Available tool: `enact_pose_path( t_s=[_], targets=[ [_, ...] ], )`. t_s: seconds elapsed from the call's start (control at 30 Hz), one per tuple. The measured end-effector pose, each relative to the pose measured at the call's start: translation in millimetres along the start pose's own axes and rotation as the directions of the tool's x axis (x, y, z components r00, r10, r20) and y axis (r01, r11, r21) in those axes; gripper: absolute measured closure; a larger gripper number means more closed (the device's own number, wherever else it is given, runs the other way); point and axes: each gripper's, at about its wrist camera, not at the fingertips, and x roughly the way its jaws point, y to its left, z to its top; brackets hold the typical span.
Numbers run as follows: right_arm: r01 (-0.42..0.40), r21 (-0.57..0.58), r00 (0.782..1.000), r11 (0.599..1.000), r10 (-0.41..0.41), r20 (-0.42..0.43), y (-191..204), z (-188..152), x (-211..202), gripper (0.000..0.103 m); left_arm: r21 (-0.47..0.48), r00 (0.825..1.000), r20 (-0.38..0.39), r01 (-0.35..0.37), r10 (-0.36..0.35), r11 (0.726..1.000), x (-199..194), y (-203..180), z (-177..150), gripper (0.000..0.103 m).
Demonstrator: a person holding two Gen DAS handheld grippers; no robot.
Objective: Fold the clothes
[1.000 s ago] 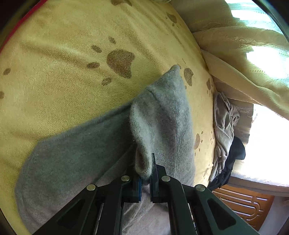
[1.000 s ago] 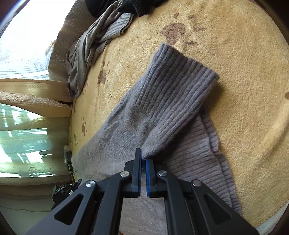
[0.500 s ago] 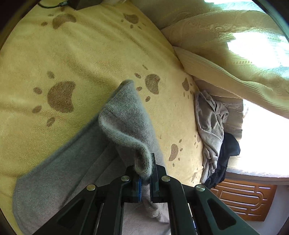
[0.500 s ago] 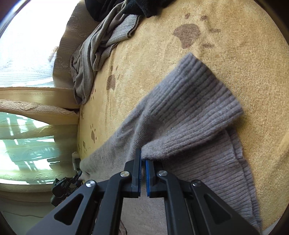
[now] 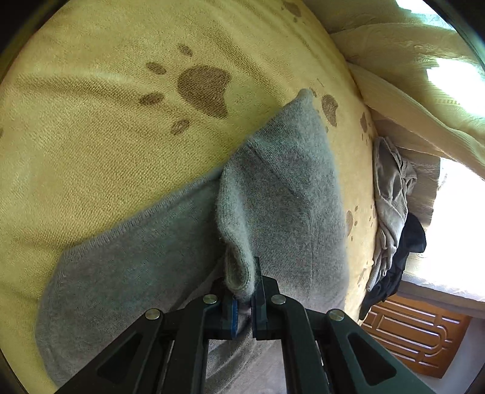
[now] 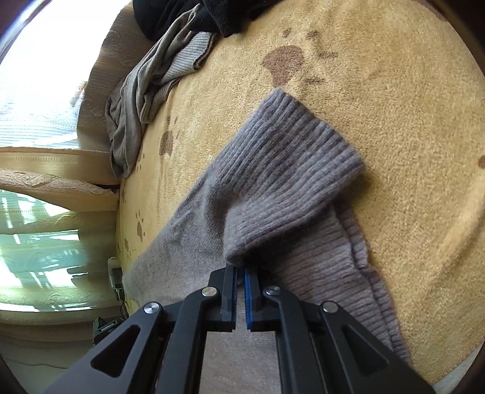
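A grey knitted sweater [image 5: 282,194] lies on a yellow blanket with brown paw prints [image 5: 91,127]. My left gripper [image 5: 241,291] is shut on a rolled fold of the sweater's smooth knit, which stands up from between the pads. Under it, another part of the sweater [image 5: 127,266] lies flat toward the left. In the right wrist view, the sweater's ribbed hem [image 6: 291,169] is folded over the layer below. My right gripper [image 6: 240,269] is shut on a corner of that ribbed fold.
A crumpled grey-beige garment [image 5: 391,194] and a black one [image 5: 406,245] lie at the blanket's edge; the same grey garment [image 6: 145,97] and black garment [image 6: 194,15] appear in the right wrist view. Pale curtains [image 5: 418,75] and a wooden panel [image 5: 415,336] border the blanket. A charger [image 6: 116,278] sits low.
Both grippers keep their hold on the sweater. The left one swung from half a second ago, so the fold now stands straighter over the flat layer. The right fold shifted slightly up.
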Motion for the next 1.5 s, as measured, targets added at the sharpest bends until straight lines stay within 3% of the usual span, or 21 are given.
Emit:
enact_pose_path(
  t_s=[0.13, 0.2, 0.27, 0.3, 0.4, 0.47, 0.5, 0.6, 0.67, 0.73, 0.8, 0.87, 0.9, 0.97, 1.0, 1.13, 1.2, 1.27, 1.37, 1.43, 1.5],
  targets=[
    [0.019, -0.008, 1.000, 1.000, -0.019, -0.008, 2, 0, -1, 0.095, -0.013, 1.000, -0.006, -0.008, 0.007, 1.000, 4, 8, -4, 0.097],
    [0.034, -0.017, 0.999, 0.999, -0.034, 0.001, 2, -1, -8, 0.086, 0.025, 1.000, 0.011, -0.024, 0.024, 0.999, -1, 1, -5, 0.097],
    [0.097, -0.088, 0.995, 0.991, -0.095, 0.031, 9, -6, -21, 0.068, 0.096, 0.997, 0.051, -0.056, 0.052, 0.994, -8, -10, -9, 0.096],
    [0.138, -0.137, 0.990, 0.981, -0.131, 0.055, 15, -9, -27, 0.067, 0.130, 0.995, 0.071, -0.073, 0.064, 0.989, -12, -15, -11, 0.094],
    [0.333, -0.375, 0.939, 0.865, -0.266, 0.219, 48, -25, -45, 0.066, 0.230, 0.986, 0.134, -0.127, 0.098, 0.965, -24, -31, -17, 0.088],
    [0.425, -0.482, 0.898, 0.766, -0.293, 0.327, 70, -32, -49, 0.066, 0.293, 0.977, 0.177, -0.165, 0.116, 0.942, -31, -41, -21, 0.087],
    [0.445, -0.509, 0.888, 0.737, -0.289, 0.357, 78, -31, -47, 0.066, 0.323, 0.972, 0.200, -0.184, 0.124, 0.928, -35, -47, -23, 0.087],
    [0.438, -0.545, 0.891, 0.715, -0.264, 0.370, 92, -20, -31, 0.066, 0.409, 0.953, 0.267, -0.245, 0.142, 0.879, -46, -63, -30, 0.087],
    [0.451, -0.573, 0.890, 0.684, -0.294, 0.349, 92, -14, -11, 0.066, 0.461, 0.939, 0.310, -0.286, 0.149, 0.840, -53, -73, -33, 0.082],
    [0.480, -0.599, 0.877, 0.641, -0.343, 0.335, 88, -12, 7, 0.066, 0.499, 0.937, 0.308, -0.306, 0.164, 0.811, -32, -82, -30, 0.078],
    [0.524, -0.616, 0.850, 0.587, -0.402, 0.340, 78, -14, 21, 0.064, 0.537, 0.935, 0.306, -0.325, 0.179, 0.779, -11, -90, -27, 0.078],
    [0.529, -0.652, 0.848, 0.543, -0.371, 0.378, 73, -25, 21, 0.052, 0.573, 0.932, 0.305, -0.343, 0.194, 0.744, 10, -99, -24, 0.078],
    [0.539, -0.659, 0.842, 0.525, -0.363, 0.399, 72, -29, 22, 0.050, 0.590, 0.931, 0.304, -0.351, 0.202, 0.728, 21, -102, -22, 0.078],
    [0.550, -0.653, 0.835, 0.520, -0.350, 0.424, 69, -34, 22, 0.048, 0.591, 0.930, 0.289, -0.360, 0.228, 0.722, 35, -93, -13, 0.073],
    [0.552, -0.647, 0.834, 0.526, -0.345, 0.430, 68, -34, 21, 0.048, 0.604, 0.933, 0.303, -0.344, 0.192, 0.719, 33, -89, -13, 0.072],
    [0.563, -0.644, 0.826, 0.518, -0.341, 0.449, 67, -36, 22, 0.045, 0.658, 0.929, 0.324, -0.355, 0.176, 0.664, 32, -87, -16, 0.068],
    [0.569, -0.641, 0.822, 0.515, -0.333, 0.462, 67, -37, 21, 0.043, 0.656, 0.936, 0.307, -0.340, 0.173, 0.674, 29, -86, -14, 0.068],
    [0.569, -0.638, 0.822, 0.520, -0.329, 0.465, 65, -35, 20, 0.038, 0.641, 0.926, 0.319, -0.369, 0.203, 0.674, 22, -90, -18, 0.067],
    [0.577, -0.630, 0.817, 0.520, -0.372, 0.441, 68, -28, 18, 0.028, 0.684, 0.909, 0.380, -0.402, 0.172, 0.608, 8, -109, -42, 0.067],
    [0.590, -0.605, 0.808, 0.535, -0.385, 0.446, 74, -25, 12, 0.024, 0.751, 0.905, 0.404, -0.411, 0.134, 0.516, 6, -128, -68, 0.063],
    [0.575, -0.587, 0.815, 0.570, -0.334, 0.474, 80, -26, -1, 0.023, 0.808, 0.909, 0.404, -0.406, 0.100, 0.428, 9, -144, -97, 0.051]
  ],
)
